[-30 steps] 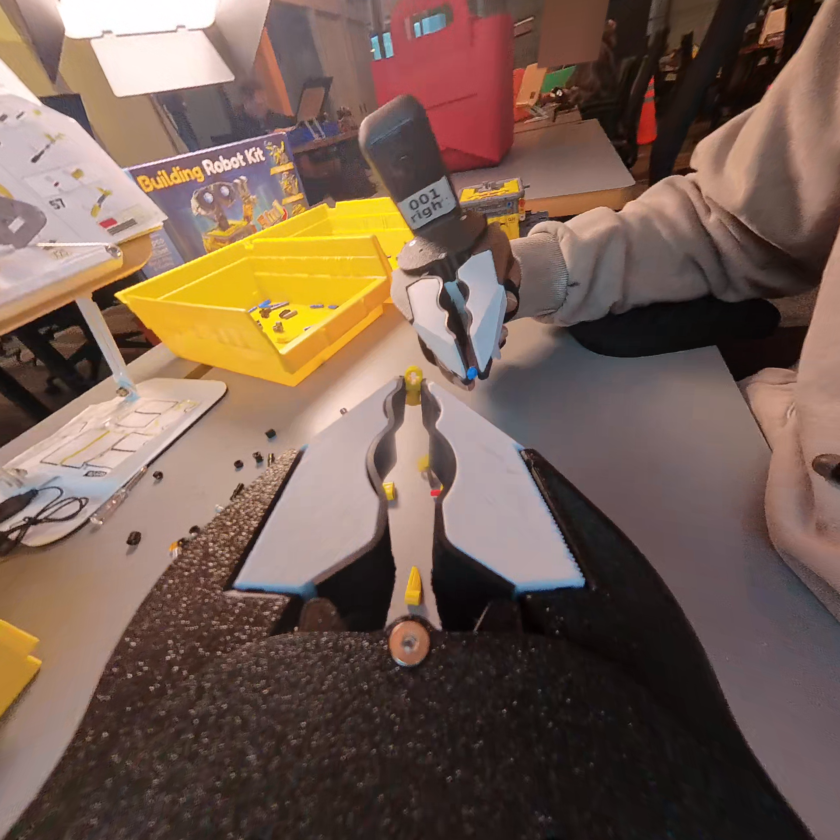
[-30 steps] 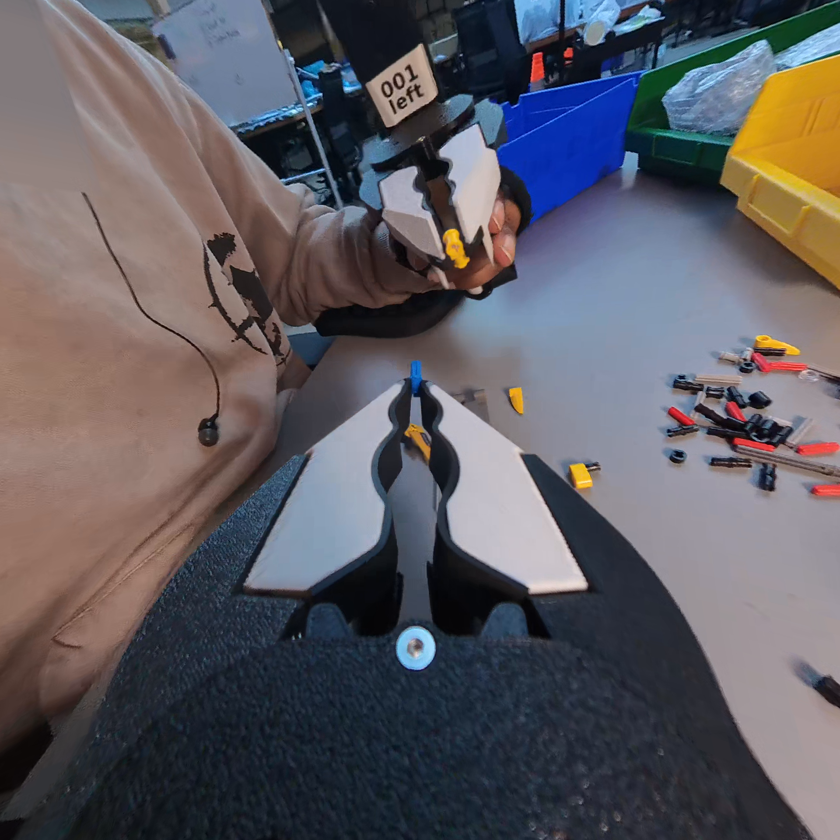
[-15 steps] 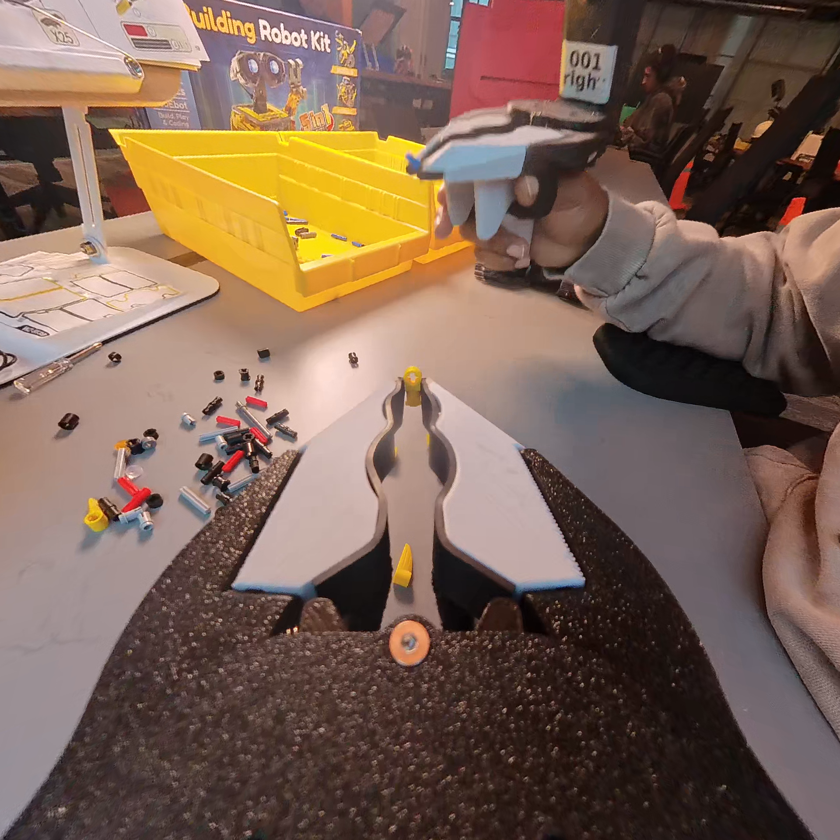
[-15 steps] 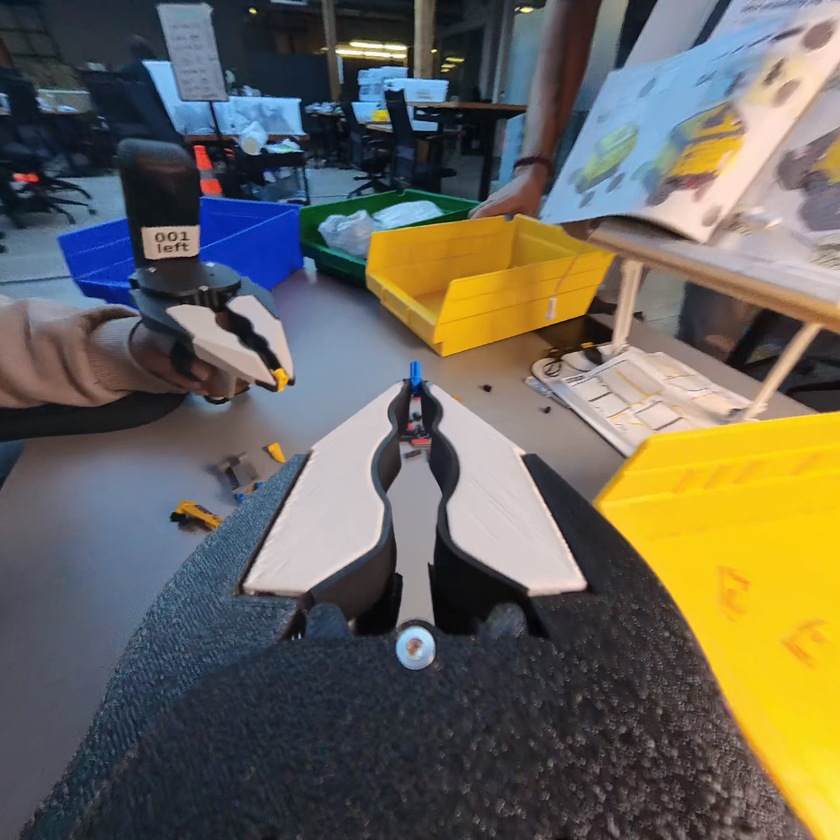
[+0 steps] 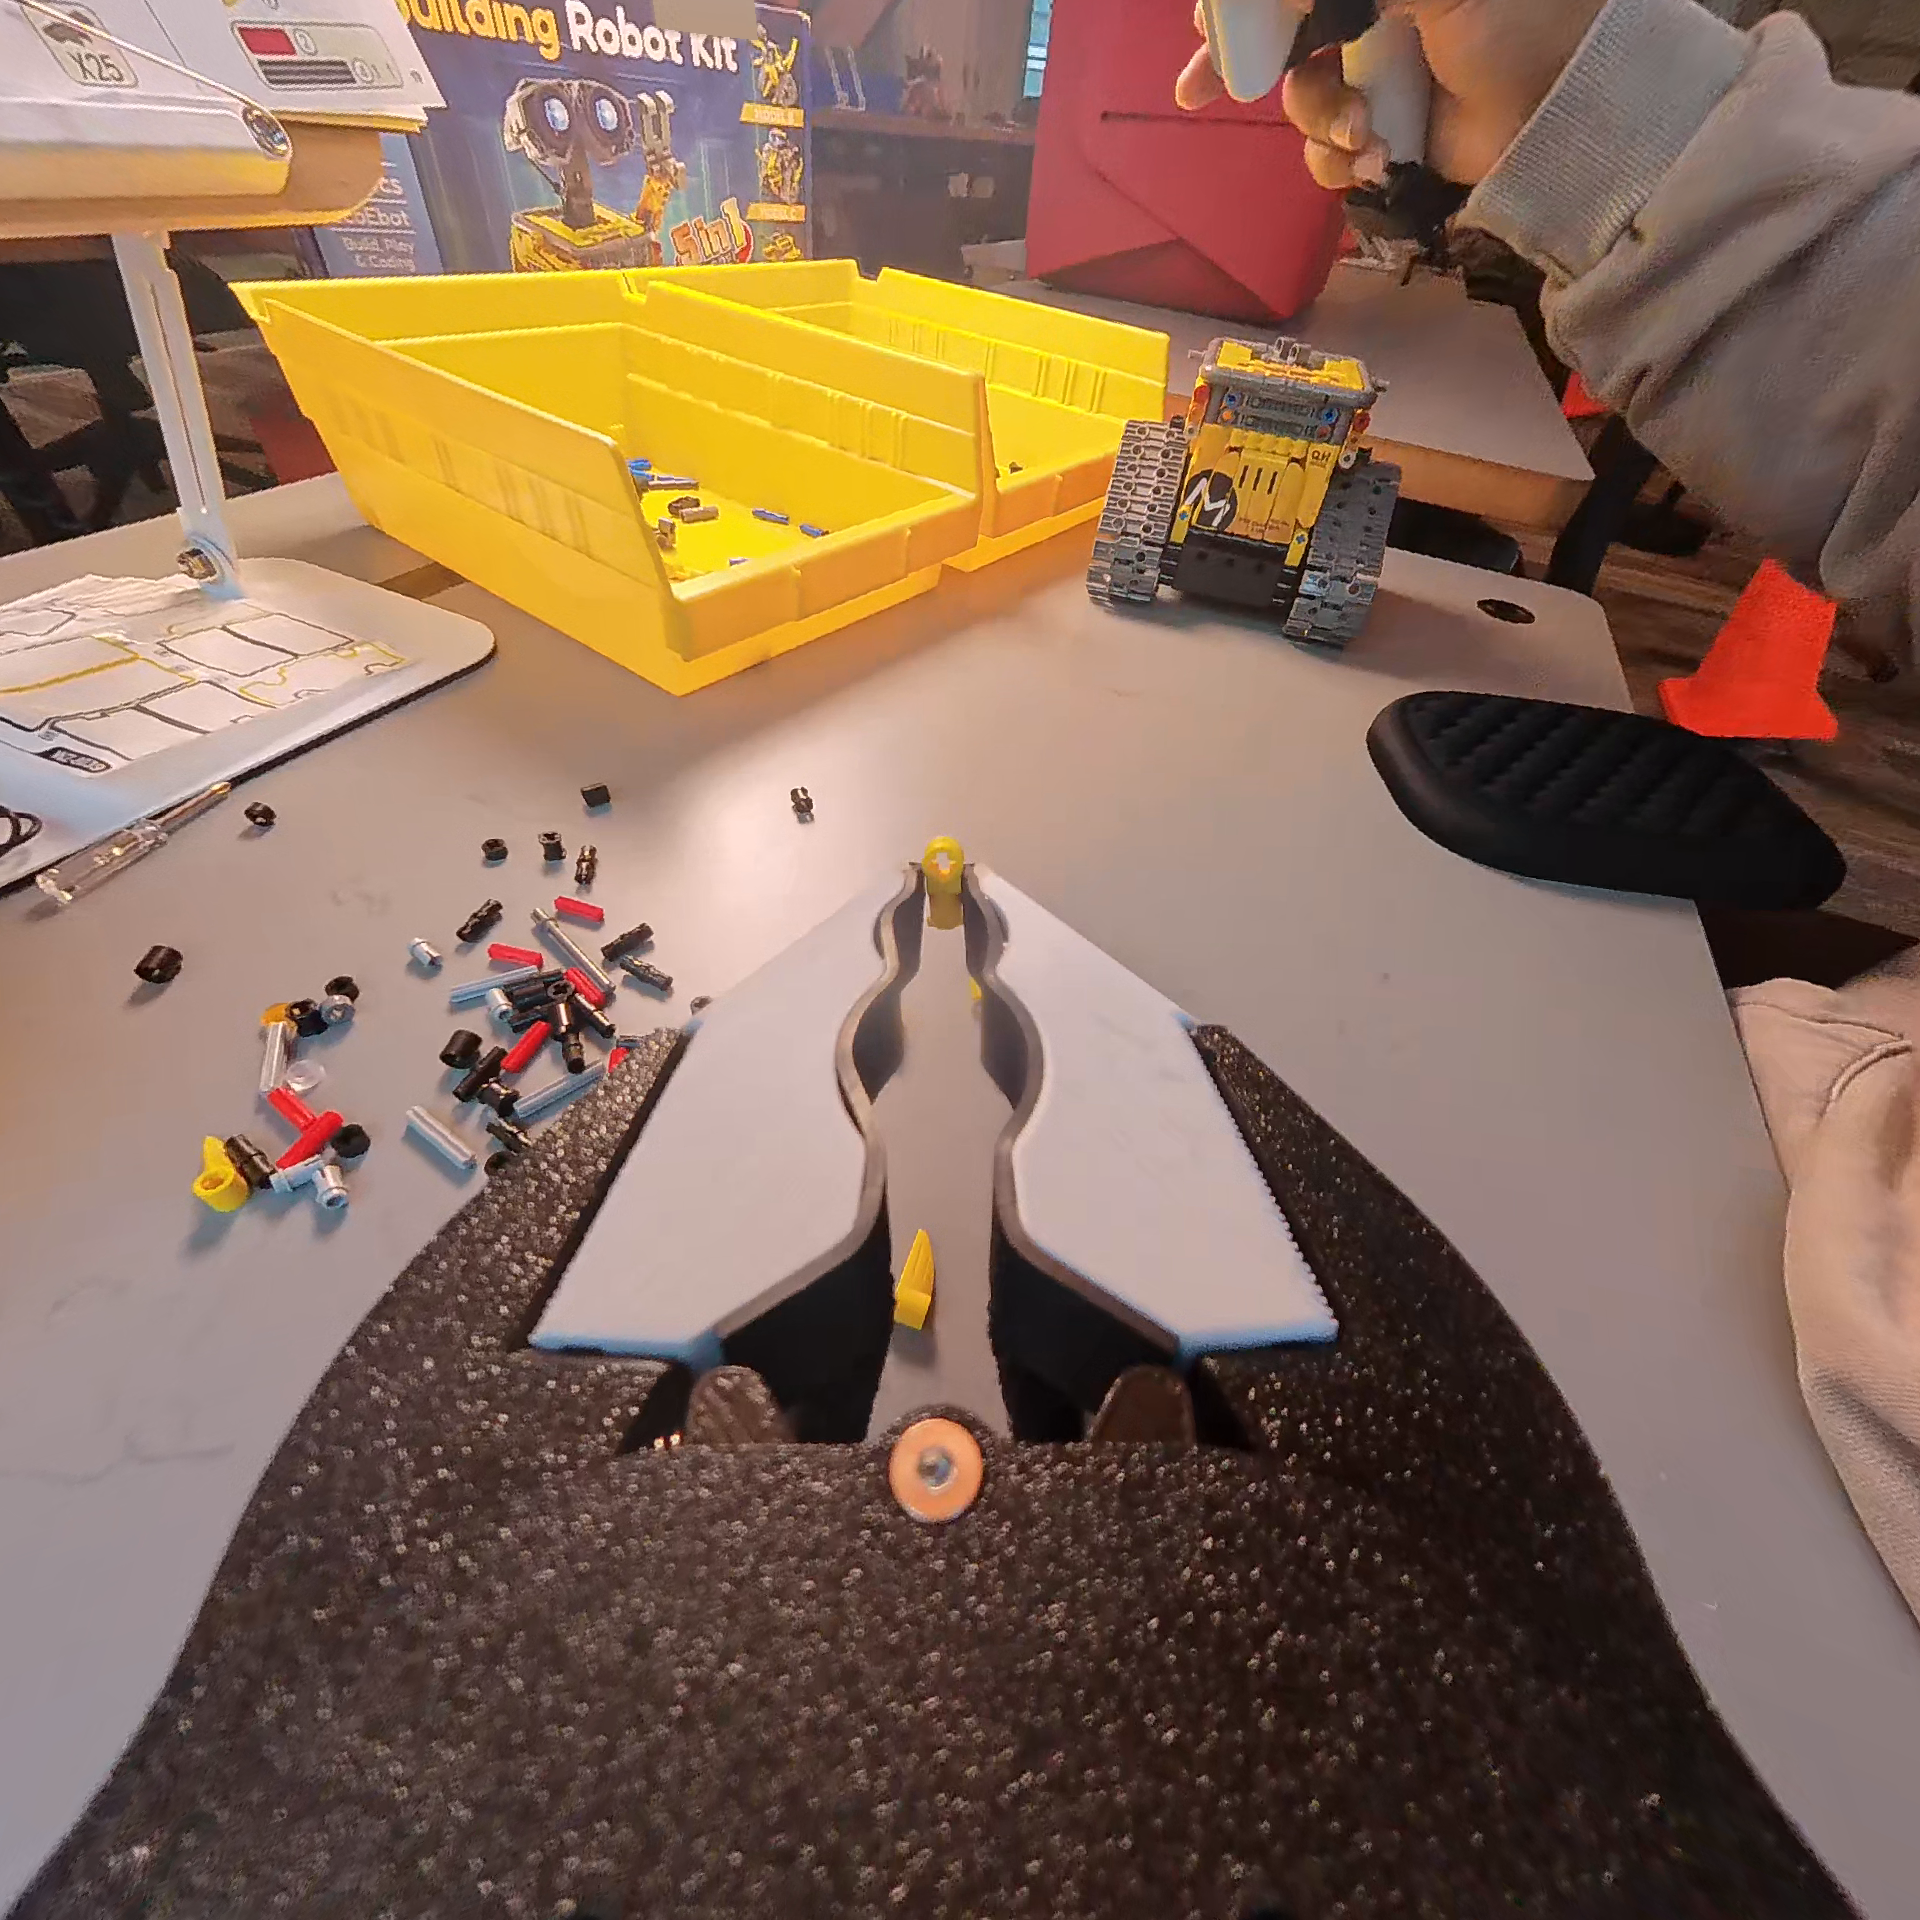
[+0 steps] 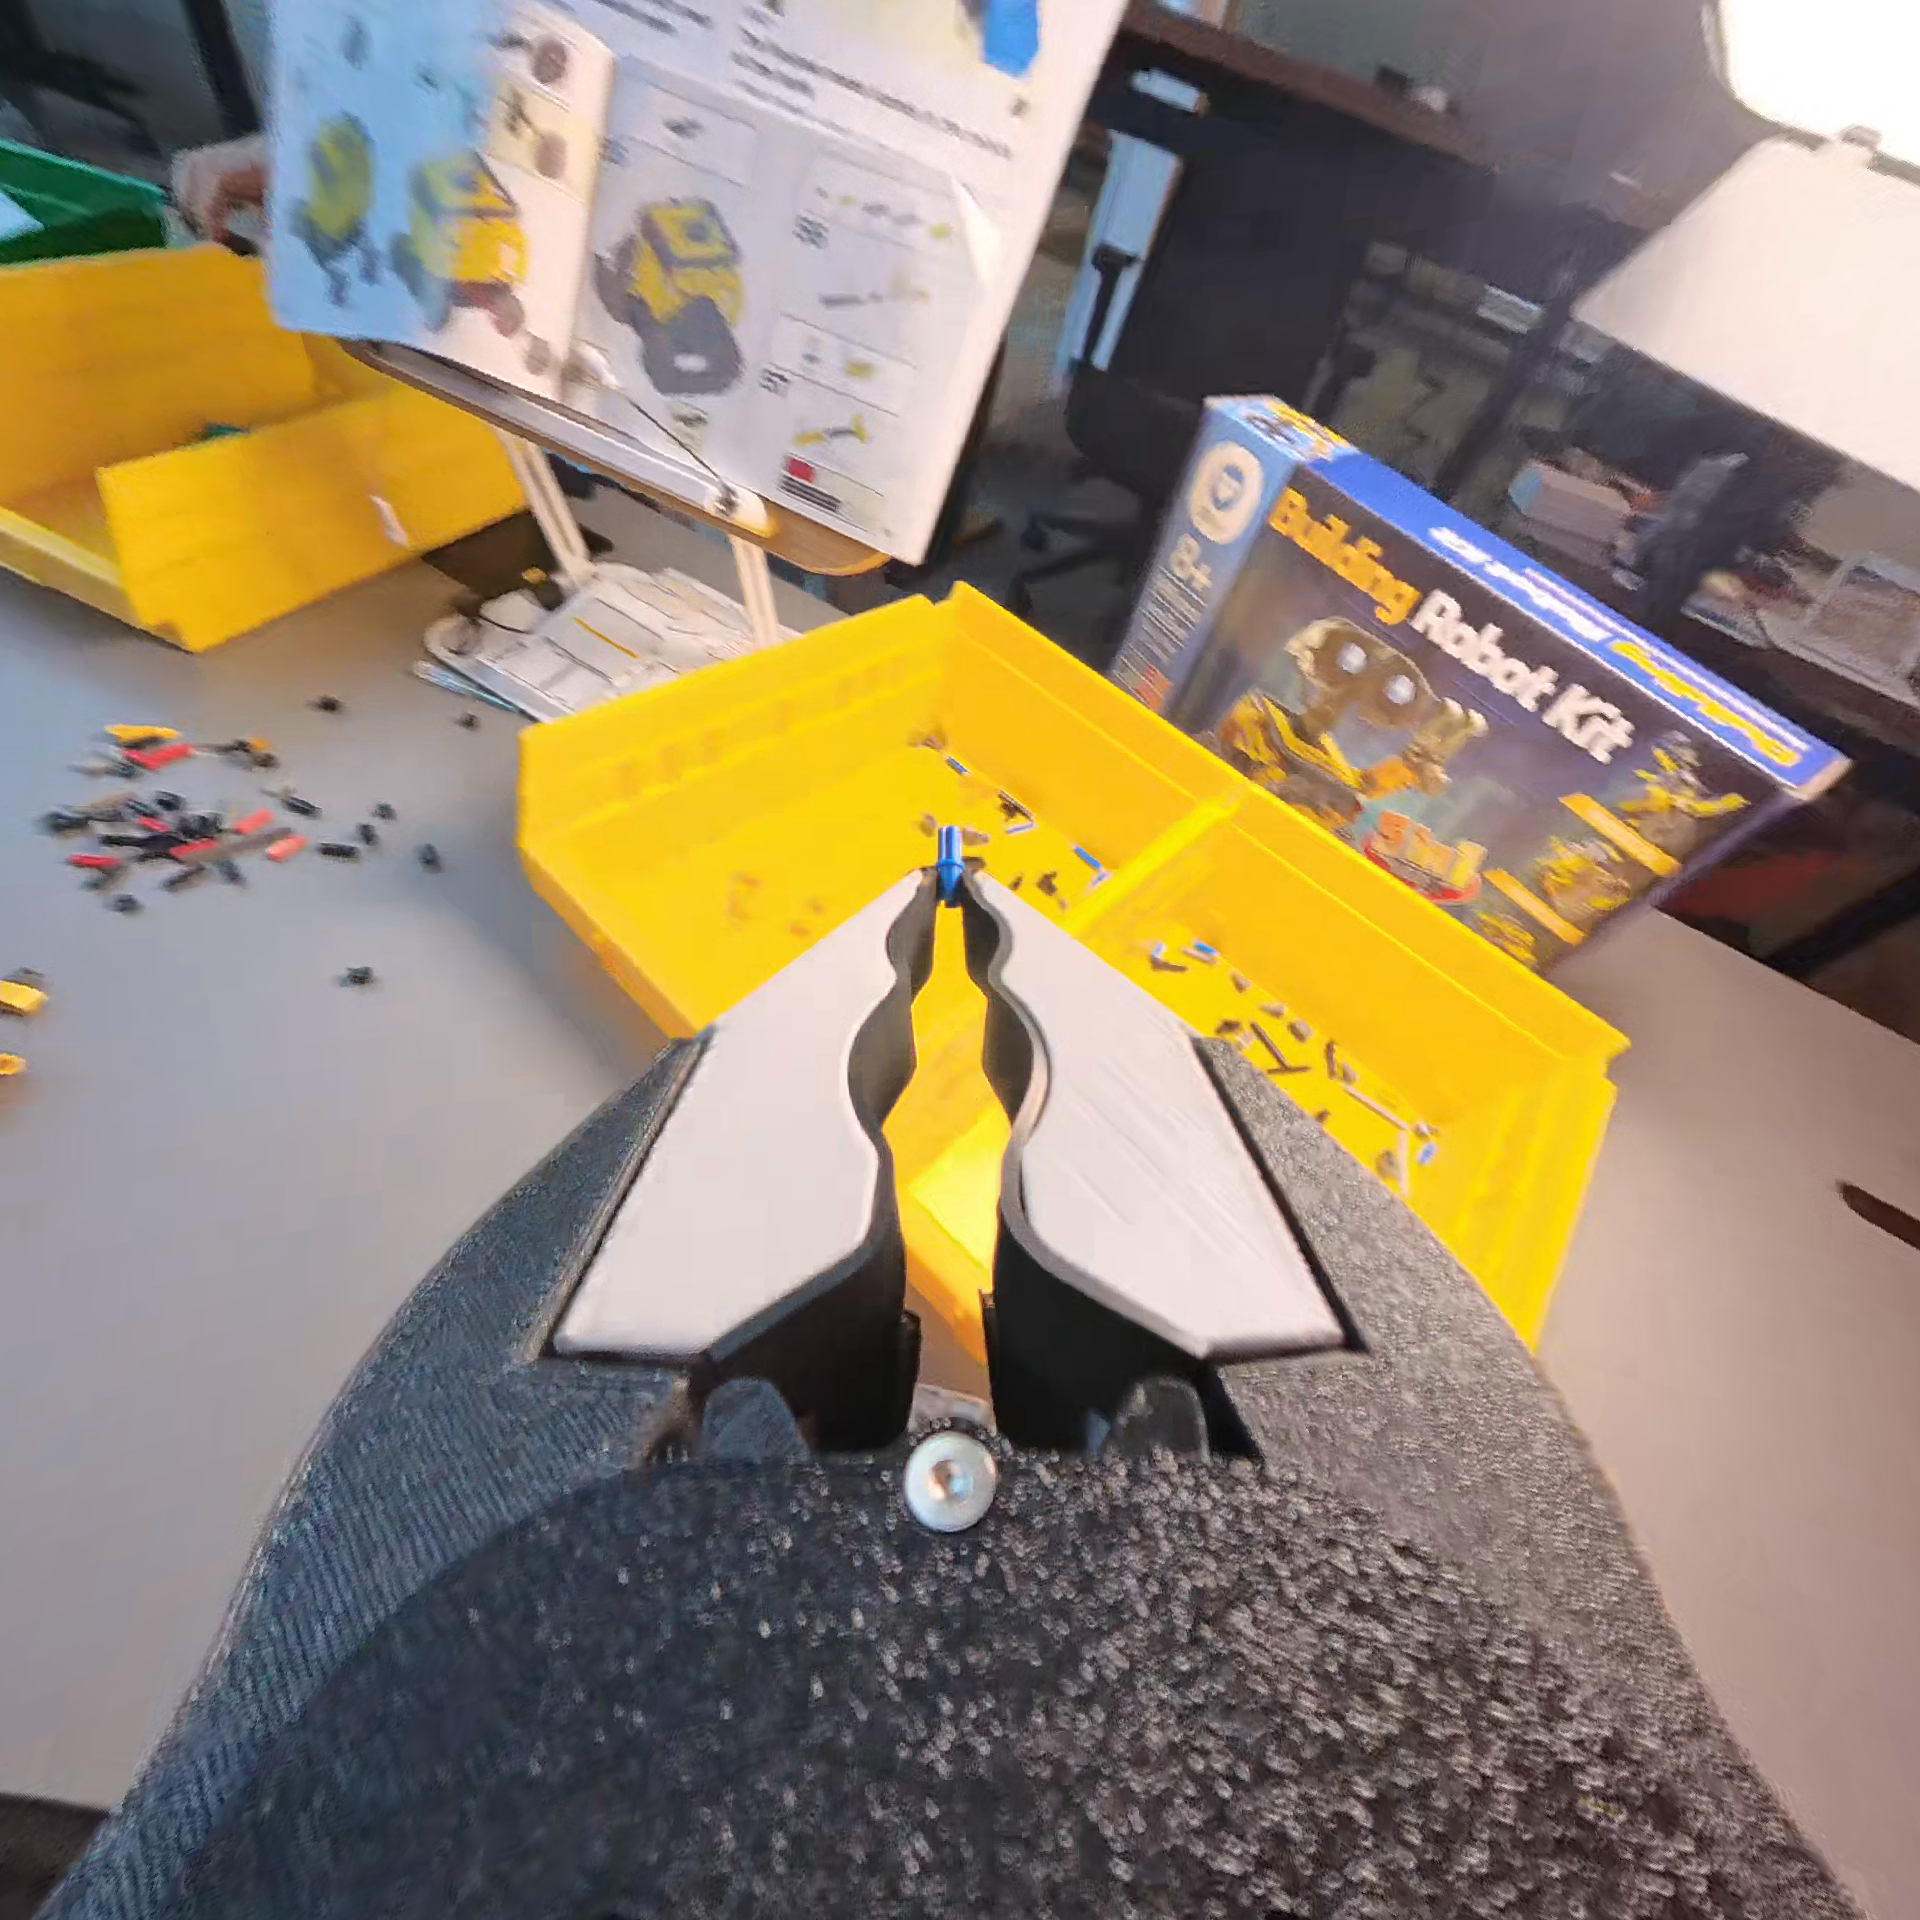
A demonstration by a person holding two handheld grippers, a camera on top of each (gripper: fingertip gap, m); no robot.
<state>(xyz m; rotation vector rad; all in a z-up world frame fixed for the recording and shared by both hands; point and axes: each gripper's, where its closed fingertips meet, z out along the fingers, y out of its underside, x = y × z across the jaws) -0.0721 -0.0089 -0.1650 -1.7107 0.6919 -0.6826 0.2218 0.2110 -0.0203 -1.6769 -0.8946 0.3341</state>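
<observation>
Left gripper (image 5: 943, 871): fingertips pinch a small yellow connector piece (image 5: 942, 878), held above the grey table (image 5: 1351, 1091). Loose yellow wedge piece (image 5: 914, 1282) lies on the table, seen between the finger bases. Scatter of black, red and grey pins (image 5: 530, 1013) lies to the left; yellow bins (image 5: 665, 457) farther off, with a yellow tracked toy robot (image 5: 1247, 499) just beside them and a black armrest pad (image 5: 1590, 790) on the right.

Right gripper (image 6: 945, 868): fingertips closed on a small blue pin (image 6: 947, 850), poised over a yellow divided bin (image 6: 1039, 831) that holds small loose parts. Blue kit box (image 6: 1455, 707) stands behind the bin; instruction booklet (image 6: 644, 229) on a stand rises to the left. View is blurred.
</observation>
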